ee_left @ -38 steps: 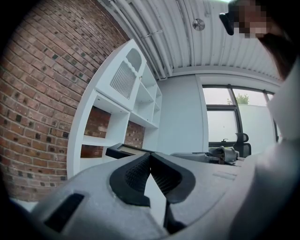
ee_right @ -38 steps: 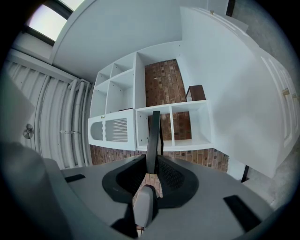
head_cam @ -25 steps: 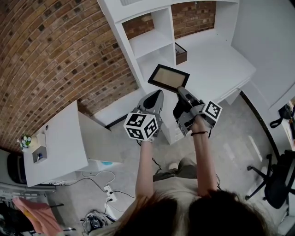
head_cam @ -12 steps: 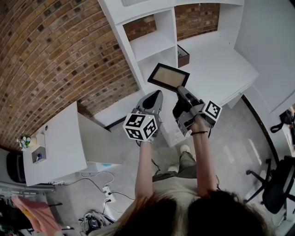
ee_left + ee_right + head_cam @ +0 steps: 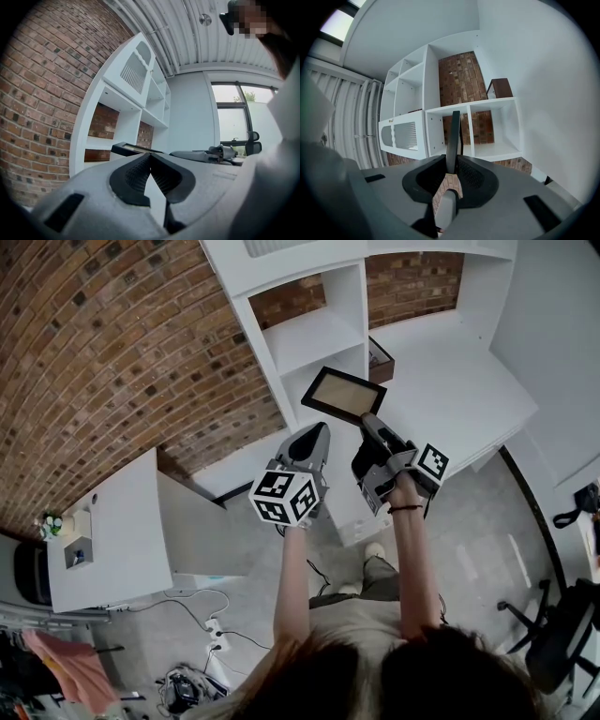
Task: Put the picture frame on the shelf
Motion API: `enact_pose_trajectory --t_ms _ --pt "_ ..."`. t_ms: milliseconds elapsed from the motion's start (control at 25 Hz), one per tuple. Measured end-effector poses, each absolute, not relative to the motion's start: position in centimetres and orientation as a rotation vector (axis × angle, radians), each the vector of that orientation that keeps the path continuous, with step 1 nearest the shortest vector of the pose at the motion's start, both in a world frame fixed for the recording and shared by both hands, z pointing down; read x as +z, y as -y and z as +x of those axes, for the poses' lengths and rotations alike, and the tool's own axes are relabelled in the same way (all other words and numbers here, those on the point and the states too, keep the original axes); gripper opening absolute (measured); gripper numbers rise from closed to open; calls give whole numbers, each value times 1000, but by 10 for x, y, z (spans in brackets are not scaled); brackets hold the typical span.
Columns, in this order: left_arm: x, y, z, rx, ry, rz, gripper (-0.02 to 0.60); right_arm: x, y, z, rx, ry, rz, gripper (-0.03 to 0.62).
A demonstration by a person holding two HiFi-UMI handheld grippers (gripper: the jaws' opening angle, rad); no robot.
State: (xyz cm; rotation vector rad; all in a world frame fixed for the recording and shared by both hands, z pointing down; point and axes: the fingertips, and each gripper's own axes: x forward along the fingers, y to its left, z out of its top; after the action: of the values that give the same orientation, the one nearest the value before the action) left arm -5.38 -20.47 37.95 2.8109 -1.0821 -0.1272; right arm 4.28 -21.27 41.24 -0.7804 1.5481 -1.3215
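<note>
Grey moulded shell on left gripper (image 5: 318,430), tapering snout, black ribbed pads (image 5: 136,174). At its rear, left cube (image 5: 286,497): white faces, black square markers. Right of left cube: right gripper (image 5: 367,420), grey shell, same black ribbed pads (image 5: 471,175); right cube (image 5: 430,463), same white-and-black markers; thin dark wristband (image 5: 405,510) on right wrist. Below left cube: forearms bare, no sleeves; pale top (image 5: 349,622); olive trousers (image 5: 364,585); light shoe (image 5: 375,549); dark hair (image 5: 394,676).
</note>
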Motion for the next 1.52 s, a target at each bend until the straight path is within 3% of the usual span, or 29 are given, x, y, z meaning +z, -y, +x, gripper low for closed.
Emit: enact_pose_trajectory --t_ms 1520 --pt "372 318 -28 -141 1350 2693 11 405 344 57 -1488 -1656 -619 72"
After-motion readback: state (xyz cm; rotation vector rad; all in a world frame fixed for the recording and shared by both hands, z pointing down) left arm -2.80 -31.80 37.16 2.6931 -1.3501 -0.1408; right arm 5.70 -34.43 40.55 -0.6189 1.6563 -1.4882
